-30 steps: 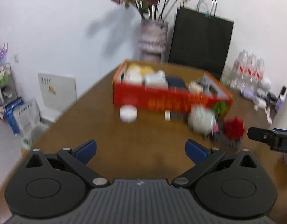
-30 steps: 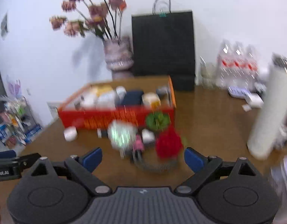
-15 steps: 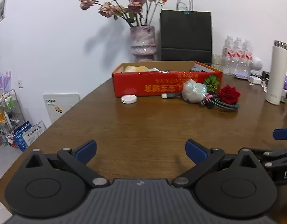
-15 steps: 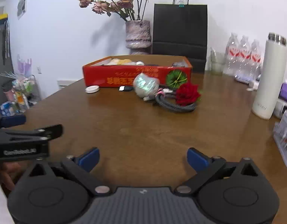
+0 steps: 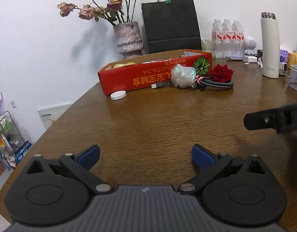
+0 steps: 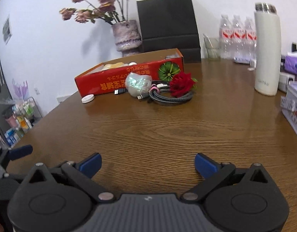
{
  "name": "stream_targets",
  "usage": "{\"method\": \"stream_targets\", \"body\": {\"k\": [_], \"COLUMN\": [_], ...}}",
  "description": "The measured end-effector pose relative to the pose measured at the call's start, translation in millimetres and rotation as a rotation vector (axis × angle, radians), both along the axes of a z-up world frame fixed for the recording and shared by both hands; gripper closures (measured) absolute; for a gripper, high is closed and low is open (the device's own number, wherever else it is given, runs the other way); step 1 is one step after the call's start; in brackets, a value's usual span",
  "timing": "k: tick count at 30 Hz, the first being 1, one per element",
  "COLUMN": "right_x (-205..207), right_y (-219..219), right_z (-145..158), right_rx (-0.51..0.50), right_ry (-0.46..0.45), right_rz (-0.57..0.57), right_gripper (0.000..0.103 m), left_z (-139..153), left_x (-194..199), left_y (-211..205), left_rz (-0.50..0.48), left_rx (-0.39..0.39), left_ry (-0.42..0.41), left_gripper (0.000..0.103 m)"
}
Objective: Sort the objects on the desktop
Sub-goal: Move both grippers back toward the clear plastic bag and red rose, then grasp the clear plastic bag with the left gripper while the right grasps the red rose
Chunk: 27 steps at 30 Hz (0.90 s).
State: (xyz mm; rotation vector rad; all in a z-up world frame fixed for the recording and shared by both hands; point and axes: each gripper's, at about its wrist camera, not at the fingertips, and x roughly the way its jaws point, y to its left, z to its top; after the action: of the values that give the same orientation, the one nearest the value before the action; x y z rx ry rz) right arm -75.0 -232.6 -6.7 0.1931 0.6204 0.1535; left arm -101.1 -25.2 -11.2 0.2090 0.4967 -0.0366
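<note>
Two hand-held tools hover low over a brown wooden desk (image 5: pixel 167 119), the left tool (image 5: pixel 145 155) and the right tool (image 6: pixel 148 164) each with blue-tipped fingers spread wide and nothing between them. Well ahead, a long red box (image 5: pixel 148 75) lies with its long axis running left to right, angled away toward the right. Against its front stand a white round case (image 5: pixel 118 95), a USB plug (image 5: pixel 158 85) pointing left, an iridescent wrapped bundle (image 5: pixel 182 75), a coiled braided cable (image 5: pixel 218 83) and a red rose (image 5: pixel 221 71). A white flask (image 5: pixel 270 46) stands upright, well to the right.
</note>
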Motion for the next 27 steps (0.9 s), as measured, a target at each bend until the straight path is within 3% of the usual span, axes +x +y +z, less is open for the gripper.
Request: {"method": "stream_targets", "body": {"k": [4,9,12,14,18,24,27], "right_x": [2,10,24,41,92,165,193], "right_y": [-4,1,-4,-10,-22,-21,-28], "right_z": [-1,5,20,32,45,34,18], "right_rx": [0.024,-0.039,-0.090,-0.128,-0.215,-0.288,-0.287], "right_ry": [0.007,0.043,-0.009,-0.065,-0.130,-0.066,0.007], "right_rz": [0.005,0.011,-0.020,-0.036,-0.087,-0.041,-0.035], "right_gripper": [0.000,0.000,0.000,0.000,0.003,0.013,0.026], "left_z": [2,16,42,55,66,62,50], "left_x": [2,14,28,48,98,170,199], "left_y": [2,0,4,0,-23,-50,-56], "left_rz": [-0.014,-0.039,-0.058,-0.102,-0.108,-0.165,-0.168], "left_rx": [-0.022,-0.014,-0.100,-0.131,-0.084,-0.168,-0.161], "left_ry": [0.027,0.103,0.053,0.028,-0.042,0.006,0.060], "left_gripper": [0.000,0.000,0.000,0.000,0.000,0.001,0.005]}}
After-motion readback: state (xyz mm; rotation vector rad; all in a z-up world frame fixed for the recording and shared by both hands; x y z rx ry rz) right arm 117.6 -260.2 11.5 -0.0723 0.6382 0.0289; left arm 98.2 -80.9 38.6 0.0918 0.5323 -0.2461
